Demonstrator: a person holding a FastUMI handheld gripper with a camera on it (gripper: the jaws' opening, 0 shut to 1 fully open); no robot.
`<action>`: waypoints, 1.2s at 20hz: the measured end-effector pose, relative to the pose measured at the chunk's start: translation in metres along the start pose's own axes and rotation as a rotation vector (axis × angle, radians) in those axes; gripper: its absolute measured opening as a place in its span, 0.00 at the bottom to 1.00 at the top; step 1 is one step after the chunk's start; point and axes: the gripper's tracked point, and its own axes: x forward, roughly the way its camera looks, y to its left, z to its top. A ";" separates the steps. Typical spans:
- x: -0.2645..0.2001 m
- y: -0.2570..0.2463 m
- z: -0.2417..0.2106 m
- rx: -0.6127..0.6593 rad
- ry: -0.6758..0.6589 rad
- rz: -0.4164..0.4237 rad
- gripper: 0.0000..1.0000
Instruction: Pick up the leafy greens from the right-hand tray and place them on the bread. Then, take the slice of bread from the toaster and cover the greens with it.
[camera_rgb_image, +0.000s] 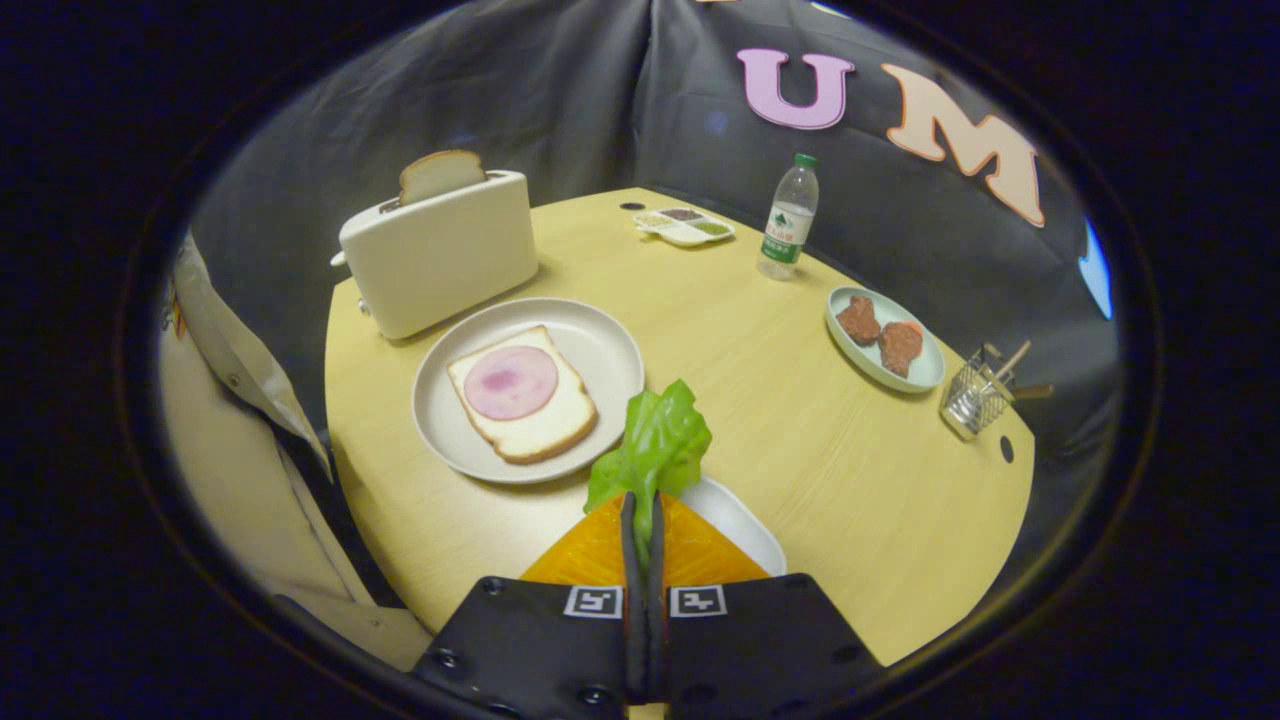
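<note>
The crinkled green lettuce leaf (655, 445) is pinched between the closed orange tongs (643, 520), held above the white tray (745, 525), just right of the ham-topped bread slice (522, 395) on the round beige plate (600, 345).

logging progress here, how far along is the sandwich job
Done: the green lettuce leaf is pinched in the shut gripper, above the white tray. In hand: carrying it to the ham-topped bread. Left: laying it down, then the toast slice standing in the white toaster.
</note>
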 end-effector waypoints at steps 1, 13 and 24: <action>-0.001 0.003 0.005 -0.007 -0.007 0.003 0.04; 0.011 0.050 0.054 -0.076 -0.058 0.062 0.03; 0.046 0.098 0.078 -0.125 -0.064 0.157 0.04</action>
